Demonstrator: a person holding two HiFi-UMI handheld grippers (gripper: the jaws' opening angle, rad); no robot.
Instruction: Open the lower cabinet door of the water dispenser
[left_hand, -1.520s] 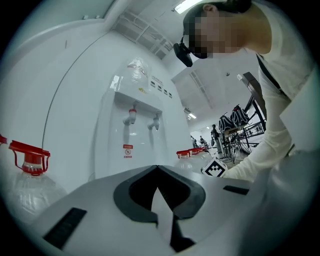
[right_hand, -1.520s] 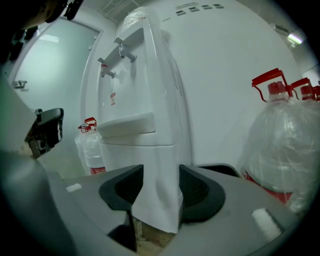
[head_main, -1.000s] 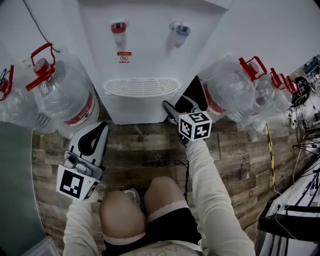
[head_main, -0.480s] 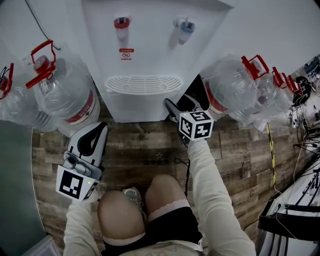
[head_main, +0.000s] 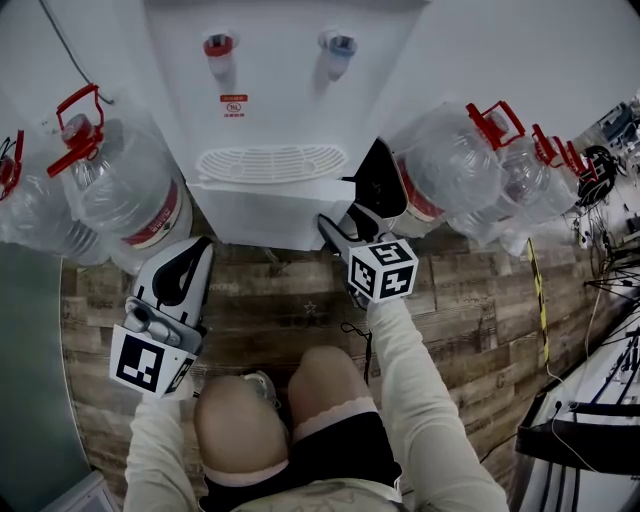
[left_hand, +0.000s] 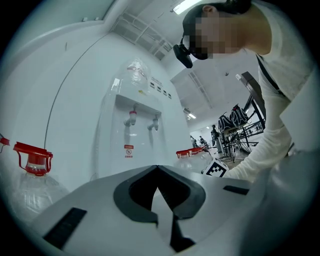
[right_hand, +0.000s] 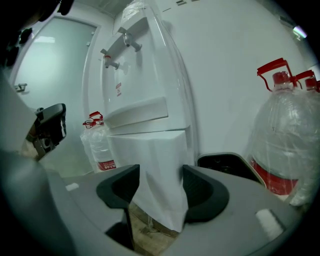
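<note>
The white water dispenser (head_main: 280, 90) stands against the wall, a red tap (head_main: 218, 45) and a blue tap (head_main: 337, 45) above its drip grille (head_main: 270, 162). Its lower cabinet door (head_main: 265, 215) stands slightly out from the body. My right gripper (head_main: 345, 218) is at the door's right edge. In the right gripper view that free edge of the door (right_hand: 160, 165) fills the gap of the right gripper (right_hand: 160, 175), whose jaws have just been closing onto it. My left gripper (head_main: 205, 245) hangs low at the left, tips together and empty, also seen as the left gripper (left_hand: 157, 167).
Large water bottles with red handles stand on the floor at the left (head_main: 130, 190) and right (head_main: 450, 170) of the dispenser. A black object (head_main: 382, 185) sits between the dispenser and the right bottles. My knees (head_main: 240, 420) are close below. Cables and frames lie at the far right (head_main: 600, 160).
My right gripper has shifted left and toward me with the door's edge between its jaws, and the door has swung a little outward. The left gripper has kept still.
</note>
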